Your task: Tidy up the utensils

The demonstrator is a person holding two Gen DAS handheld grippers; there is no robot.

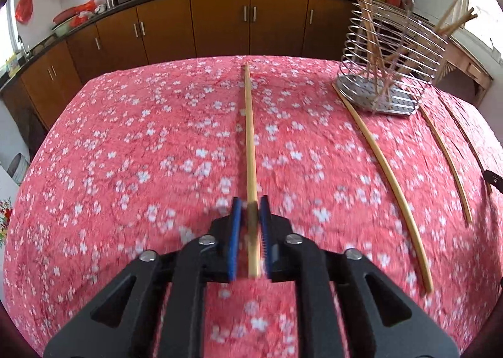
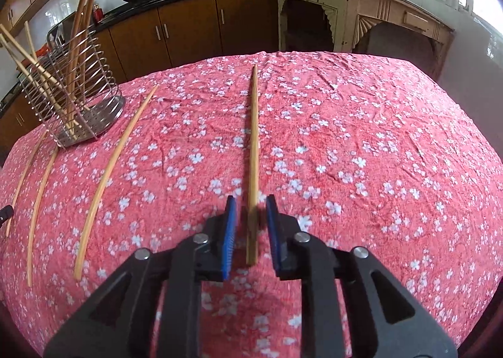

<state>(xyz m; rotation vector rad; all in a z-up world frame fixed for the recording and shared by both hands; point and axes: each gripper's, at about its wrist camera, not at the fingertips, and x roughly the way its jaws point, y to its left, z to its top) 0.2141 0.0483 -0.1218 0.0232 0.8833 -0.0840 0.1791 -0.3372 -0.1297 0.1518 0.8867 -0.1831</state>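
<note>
A bamboo chopstick (image 1: 250, 138) runs straight ahead over the pink flowered cloth, its near end between the blue pads of my left gripper (image 1: 250, 201). The left pad stands clear of it and the right pad is very close, so the jaws are slightly open. In the right wrist view another chopstick (image 2: 254, 138) lies the same way between the pads of my right gripper (image 2: 251, 199), with a gap on both sides. The wire utensil holder (image 1: 393, 43) (image 2: 78, 75) stands on the table and has several chopsticks leaning in it.
Three loose chopsticks lie on the cloth near the holder (image 1: 389, 169) (image 1: 446, 163) (image 1: 468, 138), also visible as chopsticks (image 2: 110, 169) (image 2: 41, 191) (image 2: 22, 182). Brown kitchen cabinets (image 1: 220, 28) with woks on the counter stand beyond the table, and a pale wooden sideboard (image 2: 361, 12) is at the right.
</note>
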